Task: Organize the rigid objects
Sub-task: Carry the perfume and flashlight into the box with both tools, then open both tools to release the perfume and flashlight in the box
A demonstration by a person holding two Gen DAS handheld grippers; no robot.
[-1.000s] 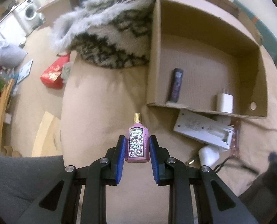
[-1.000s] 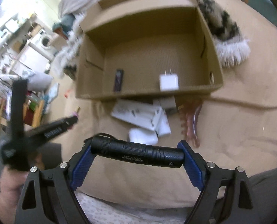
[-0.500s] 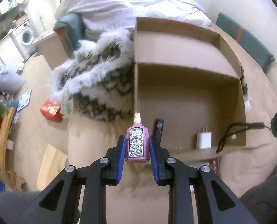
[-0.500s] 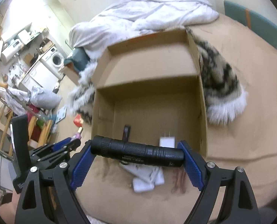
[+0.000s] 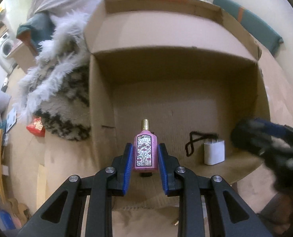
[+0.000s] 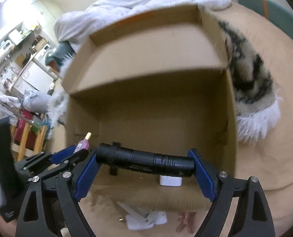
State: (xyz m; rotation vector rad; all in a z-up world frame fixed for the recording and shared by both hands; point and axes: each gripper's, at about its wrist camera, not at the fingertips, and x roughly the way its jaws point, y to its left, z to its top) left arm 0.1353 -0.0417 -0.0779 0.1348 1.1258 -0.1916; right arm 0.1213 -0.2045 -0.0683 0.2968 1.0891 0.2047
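Your left gripper (image 5: pixel 144 156) is clamped on the perfume (image 5: pixel 145 150), lower centre of the frame, over the box (image 5: pixel 166 37). Your right gripper (image 6: pixel 144 164) pinches the torch (image 6: pixel 144 161) end to end above the near wall. A charger (image 5: pixel 214 152) already lies inside; both loads await release, and some items remain outside by the near wall.

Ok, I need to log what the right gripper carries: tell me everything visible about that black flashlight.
The black flashlight is a slim metal-looking cylinder with knurled bands, a wider head at its left end and small white lettering on the body. It lies crosswise, nearly level, clamped end to end between the blue pads of the right gripper, above the near edge of the open cardboard box. Nothing else touches it.
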